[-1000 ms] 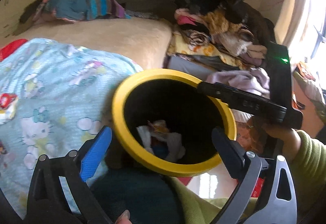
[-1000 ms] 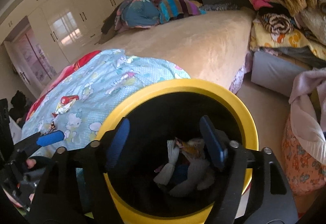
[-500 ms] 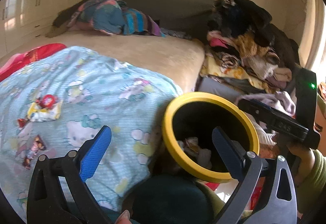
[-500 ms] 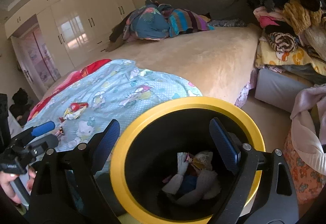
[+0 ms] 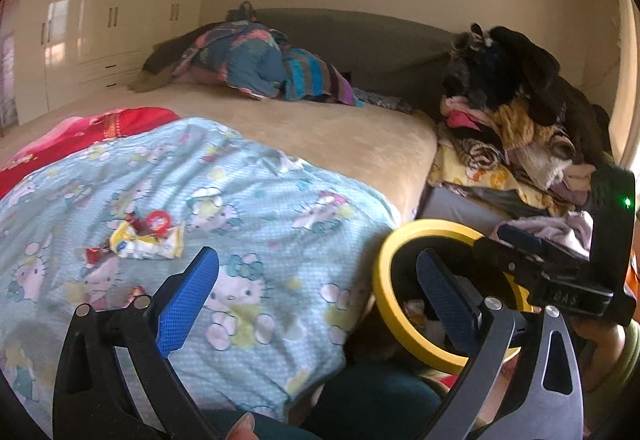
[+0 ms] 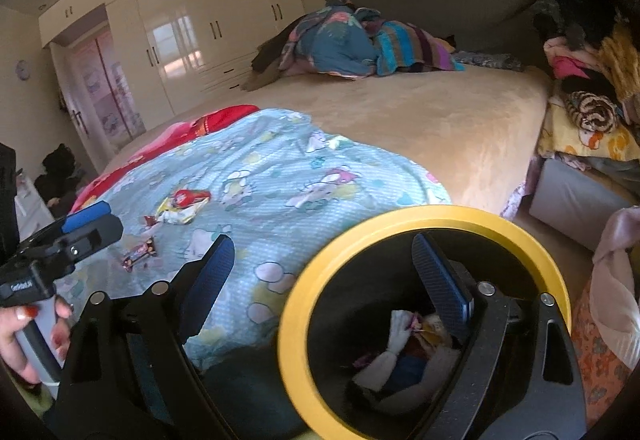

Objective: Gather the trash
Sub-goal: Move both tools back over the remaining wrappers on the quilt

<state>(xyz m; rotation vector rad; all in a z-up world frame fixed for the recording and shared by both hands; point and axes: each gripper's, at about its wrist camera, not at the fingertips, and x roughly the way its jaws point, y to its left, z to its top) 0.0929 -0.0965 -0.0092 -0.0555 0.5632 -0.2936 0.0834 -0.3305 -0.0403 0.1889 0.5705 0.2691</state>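
Some trash lies in my bin (image 6: 424, 213); wrappers (image 5: 146, 240) remain on the bed (image 5: 320, 127), my jaws wide, empty.

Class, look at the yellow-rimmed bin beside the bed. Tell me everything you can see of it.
The bin is round, with a thick glossy yellow rim and a black inside, probably plastic. It stands upright and open beside the bed, against the hanging edge of the blue cartoon blanket. At its bottom lie crumpled white tissues and wrappers. The open right gripper hovers above its mouth, one finger over the opening; nothing grips the rim.
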